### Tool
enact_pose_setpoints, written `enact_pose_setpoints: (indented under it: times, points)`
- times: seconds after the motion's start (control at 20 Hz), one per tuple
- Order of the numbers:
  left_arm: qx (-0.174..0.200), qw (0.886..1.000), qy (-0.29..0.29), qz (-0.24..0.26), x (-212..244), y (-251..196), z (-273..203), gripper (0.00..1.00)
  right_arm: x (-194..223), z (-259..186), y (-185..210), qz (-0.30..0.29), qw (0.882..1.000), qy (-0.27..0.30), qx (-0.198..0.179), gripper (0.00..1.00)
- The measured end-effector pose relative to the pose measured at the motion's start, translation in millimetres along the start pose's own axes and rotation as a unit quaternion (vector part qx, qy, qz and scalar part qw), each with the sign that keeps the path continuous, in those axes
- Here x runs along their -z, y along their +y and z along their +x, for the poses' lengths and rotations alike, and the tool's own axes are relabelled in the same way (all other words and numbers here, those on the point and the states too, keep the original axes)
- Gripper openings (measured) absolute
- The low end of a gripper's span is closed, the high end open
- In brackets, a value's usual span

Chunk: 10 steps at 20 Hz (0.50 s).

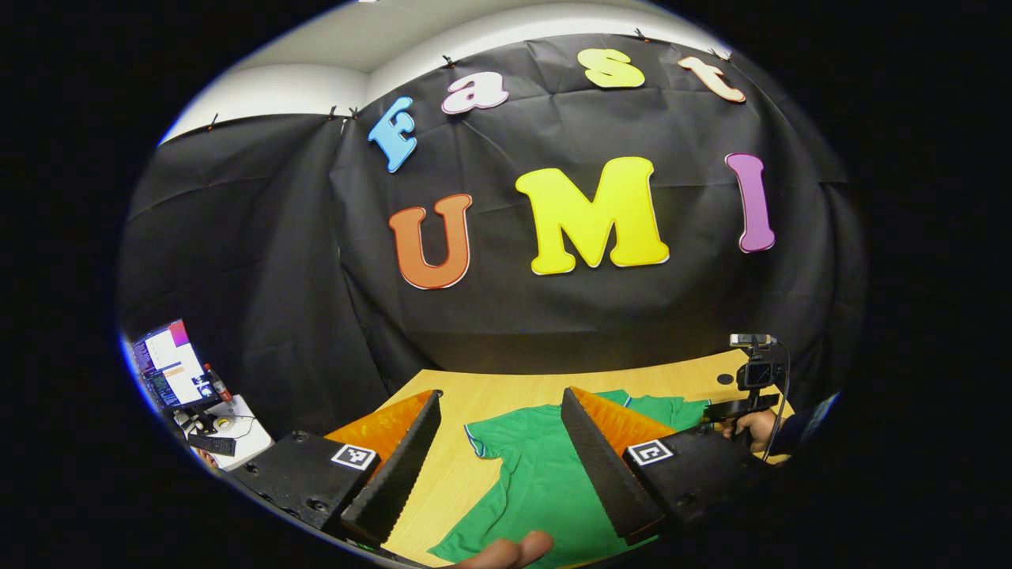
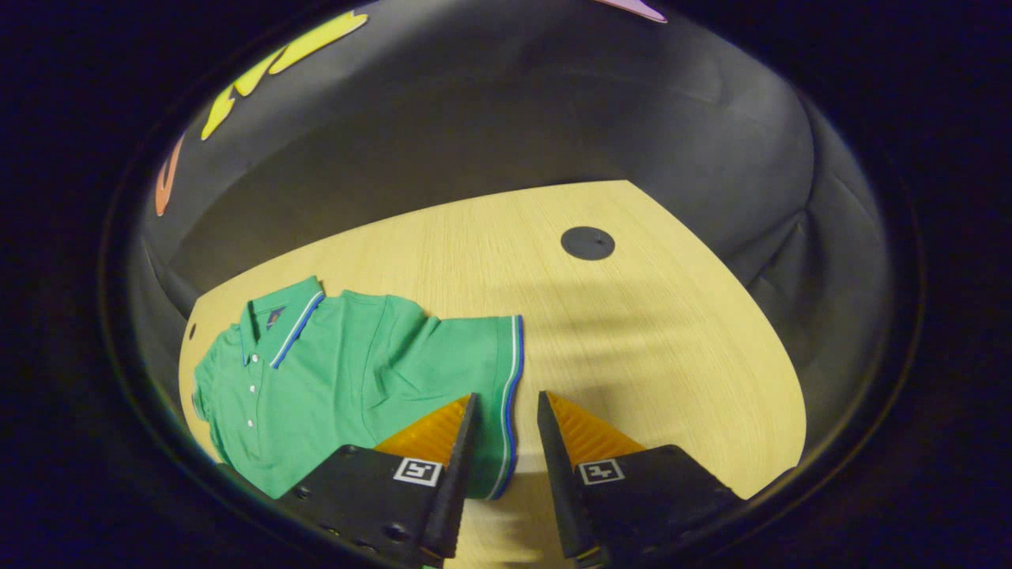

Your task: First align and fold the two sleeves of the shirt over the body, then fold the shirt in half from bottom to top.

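Note:
A green polo shirt (image 2: 340, 371) with a blue-and-white striped collar lies flat on the wooden table (image 2: 632, 332), front up. Its right-hand sleeve (image 2: 474, 348) is spread out toward the bare wood. My right gripper (image 2: 507, 397) hovers open over that sleeve's striped cuff, one finger on either side of the hem line. In the left gripper view, my left gripper (image 1: 500, 395) is held wide open above the shirt (image 1: 538, 474), away from the cloth. There, the right gripper (image 1: 723, 408) shows at the shirt's far side, held by a hand (image 1: 753, 427).
A round black cap (image 2: 587, 243) sits in the tabletop beyond the sleeve. A monitor (image 1: 170, 367) and small desk items stand off the table's left side. A fingertip (image 1: 514, 549) shows at the bottom of the left gripper view. Black cloth walls the table's back.

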<state>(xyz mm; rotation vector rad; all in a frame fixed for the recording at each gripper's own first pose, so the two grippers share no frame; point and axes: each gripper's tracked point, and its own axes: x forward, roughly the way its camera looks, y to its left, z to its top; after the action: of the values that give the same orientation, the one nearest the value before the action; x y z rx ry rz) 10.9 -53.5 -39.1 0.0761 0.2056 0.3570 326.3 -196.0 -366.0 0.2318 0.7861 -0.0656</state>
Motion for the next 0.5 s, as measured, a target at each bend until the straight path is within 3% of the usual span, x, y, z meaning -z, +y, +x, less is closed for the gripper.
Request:
enact_pose_setpoints:
  times: [0.1,0.15,0.3,0.5]
  points:
    - [-0.006,1.000,0.008,-0.004,5,3,0,0.99,2,2,7,0.009,1.000,0.003,-0.007,0.33]
    - [-0.008,1.000,0.010,-0.004,5,5,-1,0.95,3,2,8,0.010,1.000,0.004,-0.009,0.20]
    - [-0.010,1.000,0.008,-0.012,5,12,-3,0.99,3,-2,13,-0.025,1.000,0.007,-0.017,0.02]
    - [-0.018,0.999,0.025,-0.033,20,36,-3,0.99,-15,-24,35,-0.051,0.998,-0.014,-0.021,0.00]
